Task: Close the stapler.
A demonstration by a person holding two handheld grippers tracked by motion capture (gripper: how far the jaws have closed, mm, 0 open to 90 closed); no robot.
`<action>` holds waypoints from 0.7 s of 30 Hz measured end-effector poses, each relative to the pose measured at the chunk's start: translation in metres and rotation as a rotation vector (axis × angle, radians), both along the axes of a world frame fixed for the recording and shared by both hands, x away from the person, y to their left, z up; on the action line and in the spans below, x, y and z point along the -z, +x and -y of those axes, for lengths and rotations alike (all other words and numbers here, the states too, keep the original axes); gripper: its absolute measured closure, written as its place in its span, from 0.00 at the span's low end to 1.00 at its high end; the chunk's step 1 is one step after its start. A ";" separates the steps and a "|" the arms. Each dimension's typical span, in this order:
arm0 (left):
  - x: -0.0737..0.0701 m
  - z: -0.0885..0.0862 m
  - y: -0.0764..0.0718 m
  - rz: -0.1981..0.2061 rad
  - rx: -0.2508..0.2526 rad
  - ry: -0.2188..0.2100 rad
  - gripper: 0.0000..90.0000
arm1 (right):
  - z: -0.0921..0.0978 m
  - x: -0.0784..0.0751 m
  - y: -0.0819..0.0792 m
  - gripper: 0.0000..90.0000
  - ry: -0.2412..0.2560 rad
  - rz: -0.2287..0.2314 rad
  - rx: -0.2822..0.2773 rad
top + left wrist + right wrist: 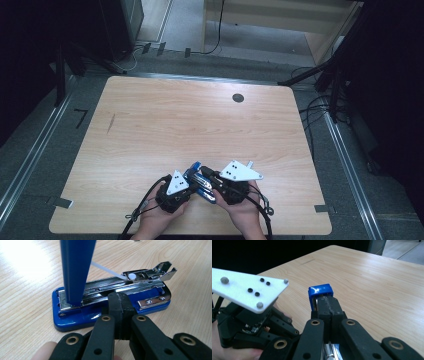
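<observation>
Near the front edge of the wooden table (150, 125), between the person's two hands, a blue stapler (110, 302) lay opened out. Its blue base sat flat on the wood, with the chrome staple channel (112, 285) exposed along its length. The blue top arm (77, 267) stood swung up nearly vertical from the hinge end.

The left gripper (119, 307) had its jaws pressed together at the near side of the base; whether they pinched the base edge or merely pushed against it could not be told. This placement appeared meant to pin the base down.

The right gripper (327, 307) had its jaws closed narrowly at the blue tip of the raised arm, apparently holding it up. That would keep the channel open, most likely for loading or checking staples.

A white plastic pusher rod (110, 271) ran along the channel toward the front.

No brand, label or legible writing was found on the stapler, either gripper or the table. A dark round cable port (238, 98) sat far across the top.
</observation>
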State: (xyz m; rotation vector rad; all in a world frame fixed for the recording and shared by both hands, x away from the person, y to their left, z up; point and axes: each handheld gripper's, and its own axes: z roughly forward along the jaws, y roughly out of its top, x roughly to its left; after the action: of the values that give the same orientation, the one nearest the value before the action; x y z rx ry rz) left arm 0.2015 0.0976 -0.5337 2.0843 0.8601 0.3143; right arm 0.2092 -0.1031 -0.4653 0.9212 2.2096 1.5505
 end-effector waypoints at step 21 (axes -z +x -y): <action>0.000 0.001 0.000 0.005 -0.001 -0.003 1.00 | -0.017 -0.005 0.012 1.00 -0.002 0.013 -0.018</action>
State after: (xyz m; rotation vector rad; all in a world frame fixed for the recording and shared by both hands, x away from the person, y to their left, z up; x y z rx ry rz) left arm 0.2013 0.0970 -0.5339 2.0799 0.8587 0.3185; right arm 0.2214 -0.0860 -0.4605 0.8913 2.2160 1.5577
